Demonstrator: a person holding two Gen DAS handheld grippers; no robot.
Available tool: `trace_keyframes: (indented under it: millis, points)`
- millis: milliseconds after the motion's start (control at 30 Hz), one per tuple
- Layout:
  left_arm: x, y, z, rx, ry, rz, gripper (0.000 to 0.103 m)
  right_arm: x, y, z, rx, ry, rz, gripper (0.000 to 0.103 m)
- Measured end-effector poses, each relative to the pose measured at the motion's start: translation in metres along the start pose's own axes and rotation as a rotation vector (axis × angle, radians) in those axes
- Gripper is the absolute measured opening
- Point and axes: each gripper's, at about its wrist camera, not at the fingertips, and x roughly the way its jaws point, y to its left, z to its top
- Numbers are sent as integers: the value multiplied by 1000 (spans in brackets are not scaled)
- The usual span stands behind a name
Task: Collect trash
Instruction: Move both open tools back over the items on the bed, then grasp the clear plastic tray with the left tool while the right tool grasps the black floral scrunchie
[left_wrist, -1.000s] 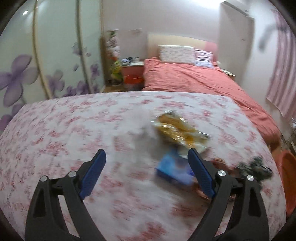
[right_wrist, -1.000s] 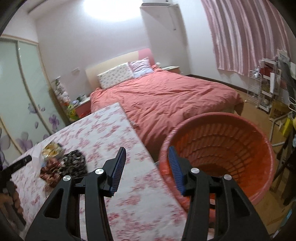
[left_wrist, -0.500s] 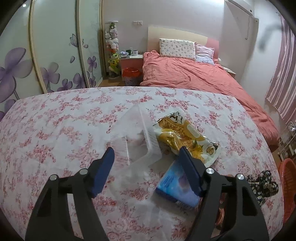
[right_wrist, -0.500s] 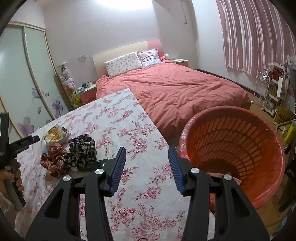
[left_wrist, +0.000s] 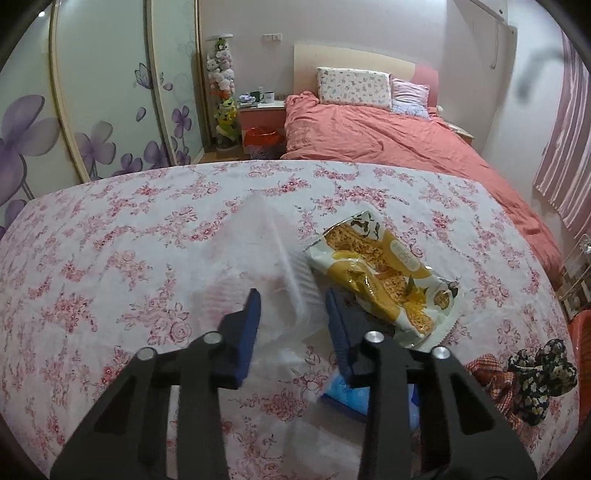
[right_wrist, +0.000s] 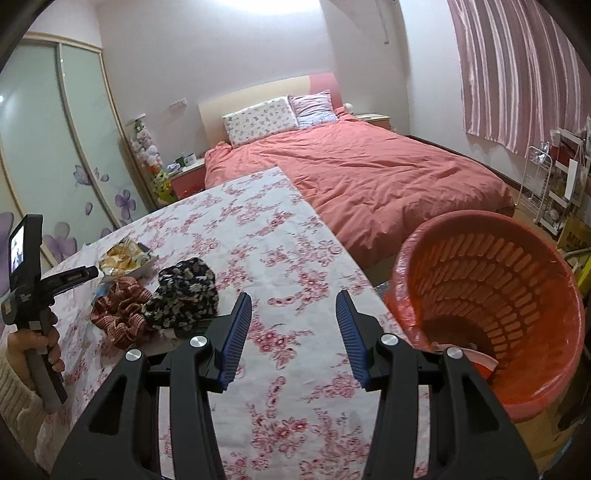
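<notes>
Straddling a crinkled clear plastic container (left_wrist: 258, 258), left tool (left_wrist: 291, 306), blue ribbed pads.

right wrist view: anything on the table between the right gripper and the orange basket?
Nothing: bare floral tablecloth between right gripper and orange basket, right wrist view.

Coral-covered bed (right_wrist: 354, 173) between flower-printed wardrobe doors (left_wrist: 92, 110) and striped pink curtains (right_wrist: 517, 70)

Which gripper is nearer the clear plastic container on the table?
Left. The left gripper has its fingers on either side of the clear plastic container; the right gripper hangs open over bare tablecloth near the orange basket.
</notes>
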Motion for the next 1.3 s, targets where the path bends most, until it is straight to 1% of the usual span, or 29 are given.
trace_keyframes:
  millis: [33, 133, 300, 567, 700, 867, 1033, 1300]
  points:
    - [-1, 2, -1, 2, -2, -3, 25, 1, 2, 0, -4, 2, 2, 48]
    - [-5, 9, -2, 5, -13, -20, 21, 2, 8, 0, -10, 7, 11, 48]
    - [-21, 29, -10, 9, -43, -53, 19, 4, 20, -3, -31, 12, 29, 48]
    - [-42, 70, -35, -34, -70, -78, 18, 12, 43, -7, -66, 27, 60, 48]
    - [-41, 80, -43, -60, -60, -94, 17, 15, 55, -8, -83, 31, 68, 48]
    - [-41, 76, -45, -46, -64, -99, 17, 17, 63, -10, -105, 35, 62, 48]
    - [-41, 78, -45, -58, -65, -107, 17, 24, 63, -9, -94, 48, 56, 48]
    - [-44, 75, -45, -43, -58, -123, 16, 39, 69, 4, -68, 64, 87, 48]
